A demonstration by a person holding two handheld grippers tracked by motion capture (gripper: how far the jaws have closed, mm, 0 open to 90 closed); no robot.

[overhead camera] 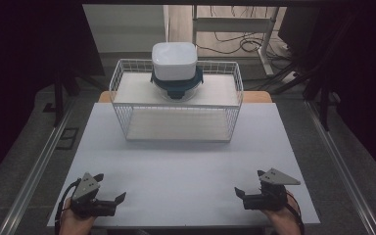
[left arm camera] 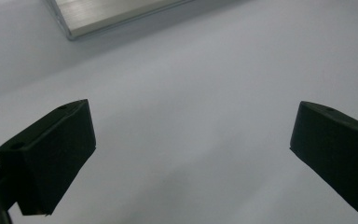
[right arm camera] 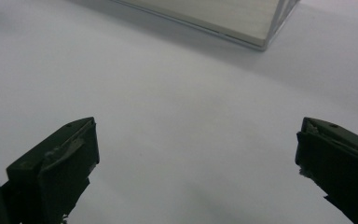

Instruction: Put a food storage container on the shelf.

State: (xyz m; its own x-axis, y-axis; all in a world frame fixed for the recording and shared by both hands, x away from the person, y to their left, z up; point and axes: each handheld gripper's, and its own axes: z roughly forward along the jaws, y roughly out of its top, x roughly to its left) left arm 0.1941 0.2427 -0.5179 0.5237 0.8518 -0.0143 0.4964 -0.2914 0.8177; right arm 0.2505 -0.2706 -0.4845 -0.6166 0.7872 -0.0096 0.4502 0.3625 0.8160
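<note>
both tools idle at near edge, stacked containers far off on a wire rack

my left tool (overhead camera: 111,198) and right tool (overhead camera: 247,193) rest on the bench (overhead camera: 186,166), jaws wide apart, holding nothing. beyond, the wire rack (overhead camera: 176,105) carries a white tub (overhead camera: 174,59) atop a clear lidded bowl (overhead camera: 176,88): i judge both light, rigid, slick; grip the rims.
</note>
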